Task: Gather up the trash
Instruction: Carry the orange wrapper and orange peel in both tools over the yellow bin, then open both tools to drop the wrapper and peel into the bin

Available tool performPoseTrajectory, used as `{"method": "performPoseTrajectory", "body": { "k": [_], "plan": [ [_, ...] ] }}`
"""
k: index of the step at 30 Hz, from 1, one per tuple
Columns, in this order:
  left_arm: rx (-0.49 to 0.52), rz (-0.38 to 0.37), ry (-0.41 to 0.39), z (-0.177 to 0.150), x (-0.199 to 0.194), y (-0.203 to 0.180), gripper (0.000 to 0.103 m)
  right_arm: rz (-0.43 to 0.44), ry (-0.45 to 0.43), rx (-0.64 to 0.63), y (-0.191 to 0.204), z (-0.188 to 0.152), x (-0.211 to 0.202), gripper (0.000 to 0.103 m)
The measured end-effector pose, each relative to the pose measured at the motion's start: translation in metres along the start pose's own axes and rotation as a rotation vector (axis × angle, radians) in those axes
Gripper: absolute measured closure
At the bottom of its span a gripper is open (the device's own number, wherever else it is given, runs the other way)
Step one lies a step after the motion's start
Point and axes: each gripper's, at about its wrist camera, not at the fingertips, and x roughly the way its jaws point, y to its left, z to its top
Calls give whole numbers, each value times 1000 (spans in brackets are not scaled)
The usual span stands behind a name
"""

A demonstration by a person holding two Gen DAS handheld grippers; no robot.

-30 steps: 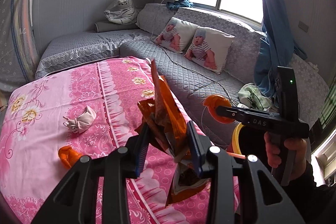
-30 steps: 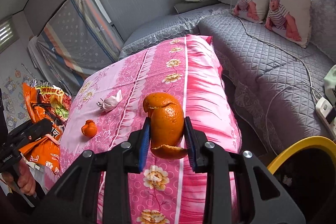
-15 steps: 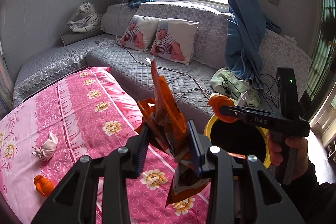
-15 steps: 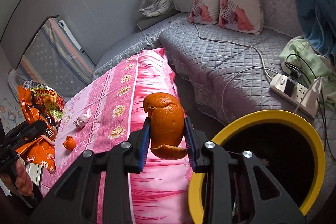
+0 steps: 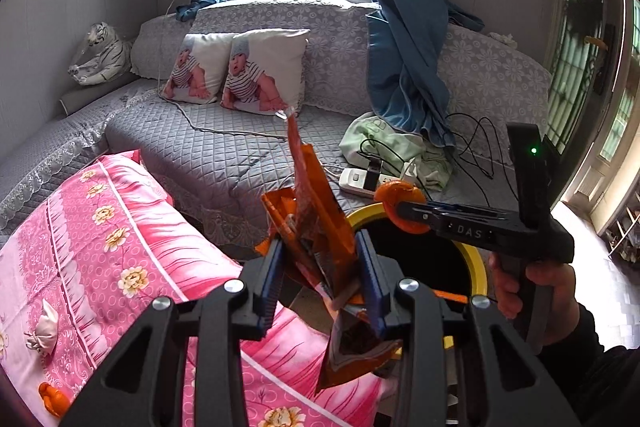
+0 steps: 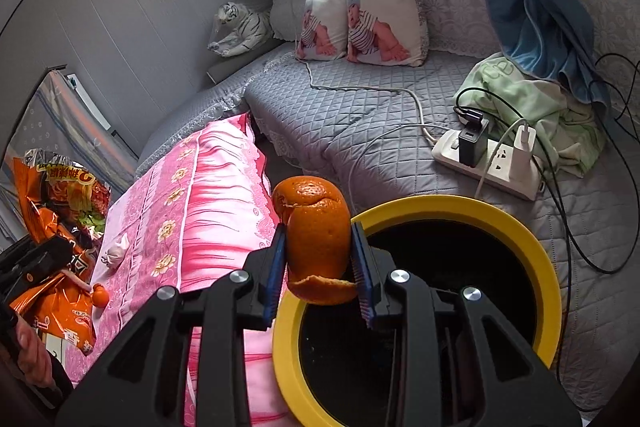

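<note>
Sprawling across the room, the grey quilted sofa [image 6: 360, 131] sits beyond the pink flowered tabletop [image 5: 120, 239], with the yellow-rimmed black bin [image 6: 536, 239] between them. The left gripper [image 5: 320, 267] has its jaws clamped on a crumpled orange foil snack bag [image 5: 316, 211]: light, slippery, best pinched mid-crumple. The right gripper [image 6: 320, 263] squeezes a soft orange peel [image 6: 316, 227] just over the bin's rim, which looks wide enough for both. A small white wad [image 5: 42, 331] and an orange scrap [image 5: 54, 399] remain on the tabletop.

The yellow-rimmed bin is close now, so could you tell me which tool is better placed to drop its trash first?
Probably the right tool: its orange peel hangs over the bin's yellow rim. The left tool holds the snack wrapper nearer the pink-covered table's edge.
</note>
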Motion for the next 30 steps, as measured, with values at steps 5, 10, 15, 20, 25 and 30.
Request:
{"method": "performPoseTrajectory", "body": {
  "k": [5,10,15,20,25,30],
  "plan": [
    [24,-34,22,0,23,-16,69,-44,-11,33,-15,-2,0,74],
    [22,-69,54,-1,46,-24,69,-77,-19,66,-30,-6,0,74],
    [25,-104,62,-3,64,-31,69,-109,-13,102,-44,-11,0,73],
    [17,-128,85,-7,83,-36,69,-135,-9,131,-55,-15,1,73],
    [17,-140,108,-11,98,-40,69,-169,-4,143,-63,-18,6,73],
    [14,-143,131,-14,110,-42,69,-178,16,163,-71,-20,12,73]
  ]
}}
